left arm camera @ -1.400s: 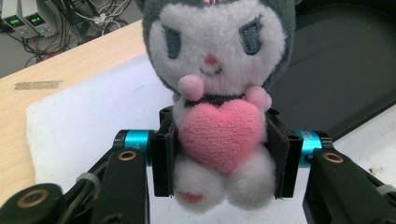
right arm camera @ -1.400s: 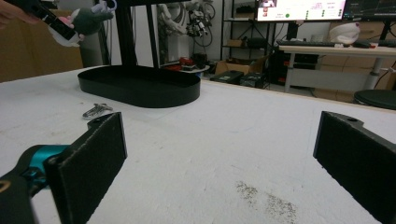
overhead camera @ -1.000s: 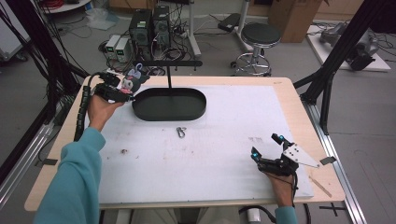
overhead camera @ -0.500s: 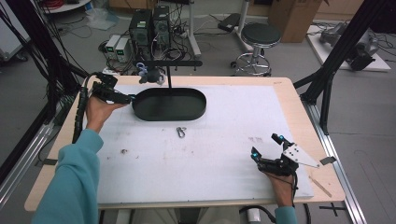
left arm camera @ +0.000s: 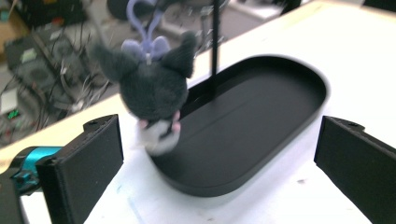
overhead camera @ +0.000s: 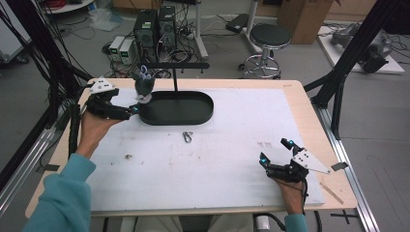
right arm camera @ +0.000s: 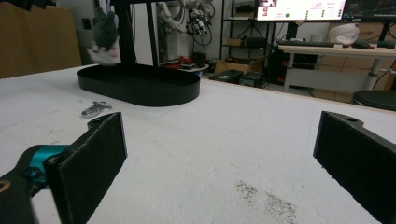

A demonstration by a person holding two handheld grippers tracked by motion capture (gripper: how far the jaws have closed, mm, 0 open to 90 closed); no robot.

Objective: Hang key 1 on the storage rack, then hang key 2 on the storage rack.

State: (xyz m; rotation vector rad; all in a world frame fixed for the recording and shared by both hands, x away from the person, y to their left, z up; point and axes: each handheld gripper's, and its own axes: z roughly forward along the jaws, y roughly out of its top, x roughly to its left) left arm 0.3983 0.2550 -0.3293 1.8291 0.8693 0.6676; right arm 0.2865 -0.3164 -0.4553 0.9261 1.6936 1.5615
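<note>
While my left gripper [overhead camera: 133, 110] sits at the far left of the table [overhead camera: 232, 145], just beside the left end of the black oval tray [overhead camera: 177, 107], its jaws stand wide apart with nothing between them. In the left gripper view the small dark grey plush toy [left arm camera: 153, 91] hangs by a purple loop [left arm camera: 142, 21] in front of those jaws, above the near end of the tray, its pale underside blurred; it touches neither jaw. From the high view the toy [overhead camera: 143, 87] dangles under the left end of the black crossbar [overhead camera: 174, 65] of the stand, whose thin post [overhead camera: 175, 79] rises from the tray. A small metal clip [overhead camera: 187, 137] lies on the white surface just in front of the tray, well apart from both grippers. My right gripper [overhead camera: 274, 155] rests low near the table's front right corner, jaws spread wide and empty, pointed across the table toward the tray [right arm camera: 140, 84] and the clip [right arm camera: 95, 108].
</note>
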